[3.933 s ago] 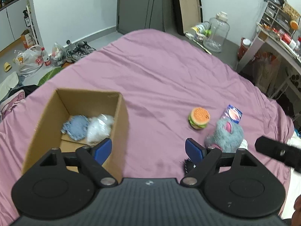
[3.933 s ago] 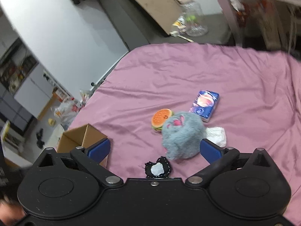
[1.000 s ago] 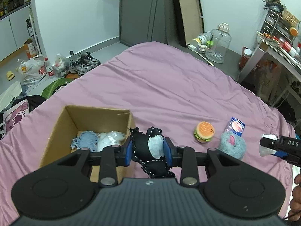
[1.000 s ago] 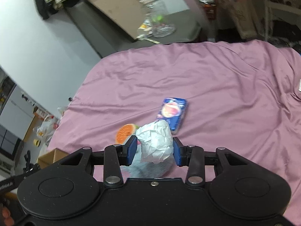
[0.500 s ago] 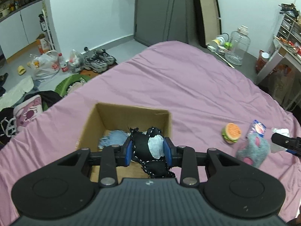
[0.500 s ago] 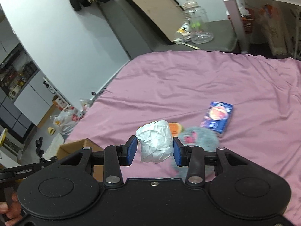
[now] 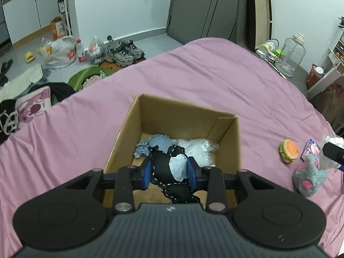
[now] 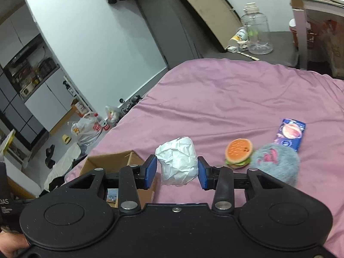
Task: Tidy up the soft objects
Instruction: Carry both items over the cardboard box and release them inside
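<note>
Left wrist: left gripper (image 7: 169,173) clamping one black pouch (image 7: 169,169); right gripper (image 8: 177,169) clamping one white wad (image 8: 177,163).

In the right wrist view the open brown cardboard box (image 8: 111,161) at 8 o'clock is mostly hidden behind the black gripper body, and the fuzzy grey-blue plush toy with pink patches (image 8: 277,163) at 3 o'clock loses its lower part behind the same body. In the left wrist view the black fabric piece with white stitching and a pale patch (image 7: 169,172) covers part of the 2 soft items on the box floor, and its lower end drops behind the gripper body. At 3 o'clock there, the crumpled white paper wad (image 7: 332,142) is cut by the frame edge and partly masked by a black bar.
</note>
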{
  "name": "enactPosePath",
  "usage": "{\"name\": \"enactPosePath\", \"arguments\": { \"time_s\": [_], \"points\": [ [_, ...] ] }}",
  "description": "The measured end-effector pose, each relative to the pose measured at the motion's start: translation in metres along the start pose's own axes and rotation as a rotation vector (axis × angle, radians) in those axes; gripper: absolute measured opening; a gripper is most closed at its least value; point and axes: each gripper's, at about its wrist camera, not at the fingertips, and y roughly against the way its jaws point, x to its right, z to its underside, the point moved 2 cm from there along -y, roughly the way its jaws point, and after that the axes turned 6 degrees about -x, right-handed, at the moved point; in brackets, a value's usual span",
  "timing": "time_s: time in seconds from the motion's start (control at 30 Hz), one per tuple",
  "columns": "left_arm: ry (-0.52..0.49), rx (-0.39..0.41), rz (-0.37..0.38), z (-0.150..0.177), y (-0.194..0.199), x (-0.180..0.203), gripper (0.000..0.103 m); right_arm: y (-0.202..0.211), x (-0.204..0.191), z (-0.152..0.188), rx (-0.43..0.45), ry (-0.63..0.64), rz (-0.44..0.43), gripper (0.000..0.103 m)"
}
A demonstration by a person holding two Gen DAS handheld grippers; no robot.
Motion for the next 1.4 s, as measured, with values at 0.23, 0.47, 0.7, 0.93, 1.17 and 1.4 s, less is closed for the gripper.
{"name": "enactPosePath", "arguments": {
  "time_s": [0.23,0.47,0.7,0.93,1.17,1.4],
  "points": [
    [-0.001,0.000,0.006,-0.001,-0.011,-0.017,0.033,-0.013,-0.032,0.000,-0.002,0.045,0.007,0.040],
    [-0.033,-0.021,-0.010,0.000,-0.027,-0.028,0.036,-0.024,-0.062,0.003,-0.029,0.098,0.031,0.040],
    [-0.028,-0.014,0.037,-0.001,-0.019,-0.033,0.044,-0.028,-0.088,0.011,-0.069,0.112,0.001,0.040],
    [0.033,0.010,0.101,-0.009,-0.002,-0.047,0.044,-0.036,-0.107,0.014,-0.131,0.105,-0.036,0.040],
    [0.052,0.048,0.074,-0.014,0.001,-0.055,0.056,-0.031,-0.115,0.004,-0.148,0.075,-0.069,0.071],
    [0.062,0.047,0.063,-0.017,-0.001,-0.058,0.057,-0.004,-0.084,-0.007,-0.130,0.110,0.012,0.079]
  ]
}}
